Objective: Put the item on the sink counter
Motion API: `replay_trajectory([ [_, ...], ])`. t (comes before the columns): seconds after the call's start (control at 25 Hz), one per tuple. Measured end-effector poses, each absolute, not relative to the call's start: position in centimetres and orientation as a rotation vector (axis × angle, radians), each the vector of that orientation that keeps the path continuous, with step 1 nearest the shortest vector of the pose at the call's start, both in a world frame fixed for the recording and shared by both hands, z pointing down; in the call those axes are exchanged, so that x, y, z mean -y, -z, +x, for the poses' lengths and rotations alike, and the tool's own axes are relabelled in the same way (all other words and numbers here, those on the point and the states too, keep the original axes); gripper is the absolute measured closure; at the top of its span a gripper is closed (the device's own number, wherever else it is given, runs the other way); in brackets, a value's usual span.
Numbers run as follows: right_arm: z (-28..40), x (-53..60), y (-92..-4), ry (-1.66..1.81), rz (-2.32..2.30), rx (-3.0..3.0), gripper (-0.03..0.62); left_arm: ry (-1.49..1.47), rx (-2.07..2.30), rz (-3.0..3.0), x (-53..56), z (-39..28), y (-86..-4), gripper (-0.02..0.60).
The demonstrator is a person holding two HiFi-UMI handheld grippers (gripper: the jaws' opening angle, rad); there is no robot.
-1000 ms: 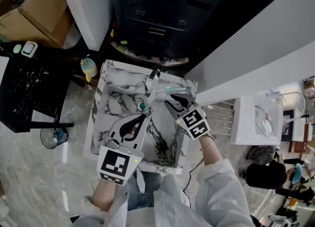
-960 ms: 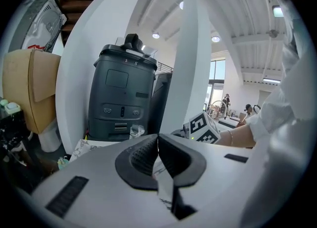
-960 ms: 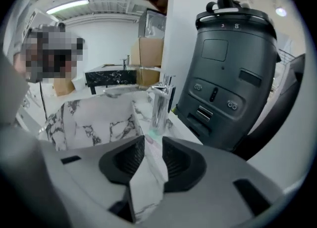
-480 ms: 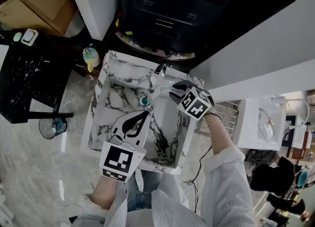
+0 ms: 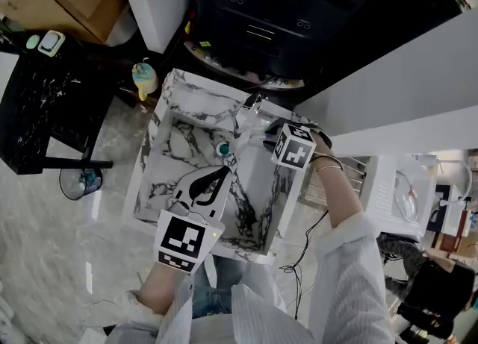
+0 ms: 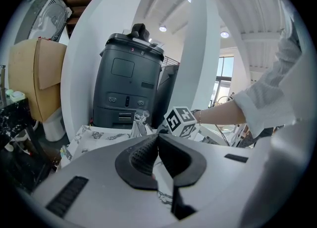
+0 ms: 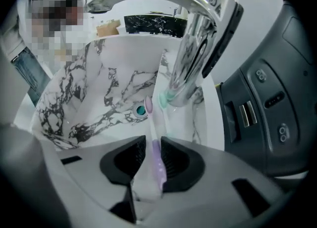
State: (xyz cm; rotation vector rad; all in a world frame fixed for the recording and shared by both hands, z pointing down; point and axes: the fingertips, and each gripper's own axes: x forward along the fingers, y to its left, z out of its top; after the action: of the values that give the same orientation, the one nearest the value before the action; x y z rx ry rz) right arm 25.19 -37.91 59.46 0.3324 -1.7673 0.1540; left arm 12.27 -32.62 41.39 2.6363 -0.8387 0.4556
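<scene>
At the back edge of the sink [image 5: 196, 95], beside the faucet [image 7: 194, 54], the right gripper [image 7: 153, 143] is closing its jaws on a toothbrush [image 7: 154, 120]. The left gripper [image 6: 157, 140] is closed and empty.

Marble sink counter [image 5: 196, 95] bears a chrome faucet [image 7: 195, 49]; teal drain [image 5: 223, 148] in its basin.

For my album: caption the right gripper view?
Gripper fingers closing on a toothbrush near the faucet, over a marble sink.
</scene>
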Motion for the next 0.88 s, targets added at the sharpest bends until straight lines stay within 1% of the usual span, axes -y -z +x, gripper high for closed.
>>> replay_trajectory([
  [0.12,24.9,37.6,-59.6,-0.148,0.294,1.756,0.522,-0.456,0.831,2.637,32.2,12.6,-41.4,0.563],
  [0.28,24.8,37.3,-59.6,-0.132,0.299,1.765,0.537,-0.456,0.832,2.636,31.9,12.9,-41.5,0.563],
  [0.48,25.3,37.7,-60.9,-0.064,0.284,1.785,0.547,-0.447,0.850,2.634,31.7,12.8,-41.0,0.563],
  [0.88,22.5,35.7,-58.2,-0.095,0.284,1.862,0.557,-0.435,0.924,2.629,30.9,11.2,-40.0,0.563],
])
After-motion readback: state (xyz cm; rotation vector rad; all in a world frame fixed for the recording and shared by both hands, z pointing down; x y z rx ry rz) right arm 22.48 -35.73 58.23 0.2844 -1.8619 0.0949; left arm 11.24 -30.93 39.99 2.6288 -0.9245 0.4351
